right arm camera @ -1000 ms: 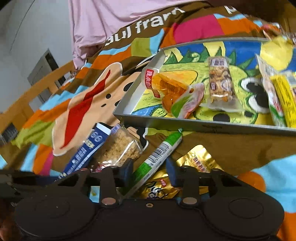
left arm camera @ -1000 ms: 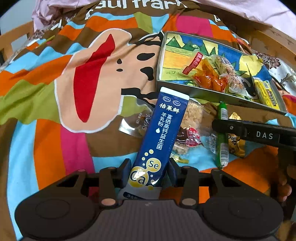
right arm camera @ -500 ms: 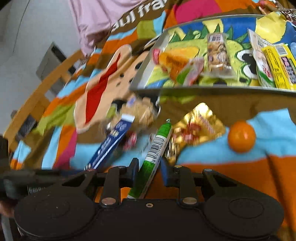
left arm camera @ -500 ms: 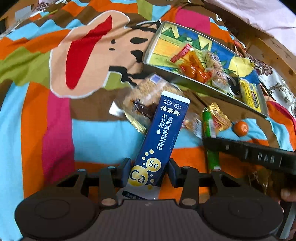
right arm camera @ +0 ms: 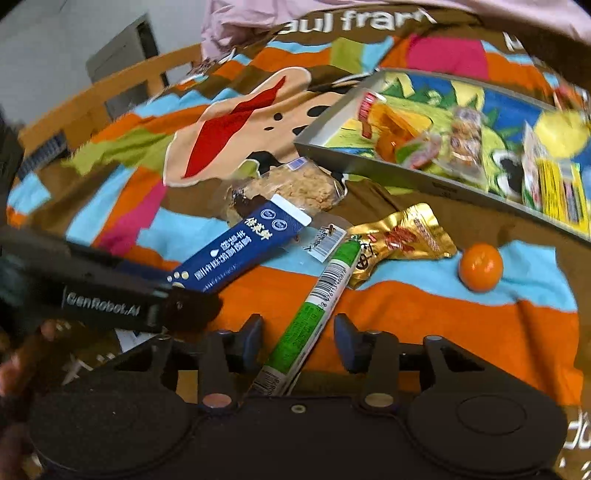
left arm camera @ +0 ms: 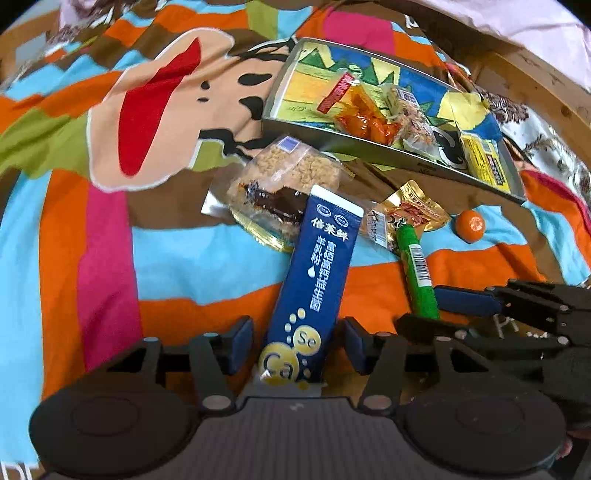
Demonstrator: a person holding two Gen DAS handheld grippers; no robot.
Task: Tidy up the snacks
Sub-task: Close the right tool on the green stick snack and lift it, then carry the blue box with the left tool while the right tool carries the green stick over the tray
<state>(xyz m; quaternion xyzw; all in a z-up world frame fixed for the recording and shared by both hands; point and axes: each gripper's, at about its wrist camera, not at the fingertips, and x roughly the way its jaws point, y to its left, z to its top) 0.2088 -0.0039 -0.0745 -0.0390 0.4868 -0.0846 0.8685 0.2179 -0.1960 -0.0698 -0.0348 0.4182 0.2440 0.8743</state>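
Observation:
A dark blue sachet (left arm camera: pixel 317 273) with white lettering lies lengthwise between the fingers of my left gripper (left arm camera: pixel 299 343). The jaws stand open, with a small gap on each side of it. My right gripper (right arm camera: pixel 297 339) is open too, around the near end of a green stick snack (right arm camera: pixel 314 302) that points toward the tray. The metal tray (left arm camera: pixel 388 153) with a cartoon print holds several wrapped snacks. A clear bag of crispy snack (left arm camera: pixel 280 184), a gold packet (left arm camera: pixel 413 212) and a small mandarin (left arm camera: pixel 470 227) lie on the blanket in front of it.
Everything rests on a bright striped cartoon blanket (left arm camera: pixel 110 240). A wooden bed frame (right arm camera: pixel 110 99) runs along the left, and pink bedding (right arm camera: pixel 258 18) lies at the far end. A hand (right arm camera: pixel 22 354) holds the left gripper's handle.
Both grippers drew back from the tray with their snacks. The right jaws shut on the green stick, then opened; the left jaws, tight on the blue sachet, have also opened.

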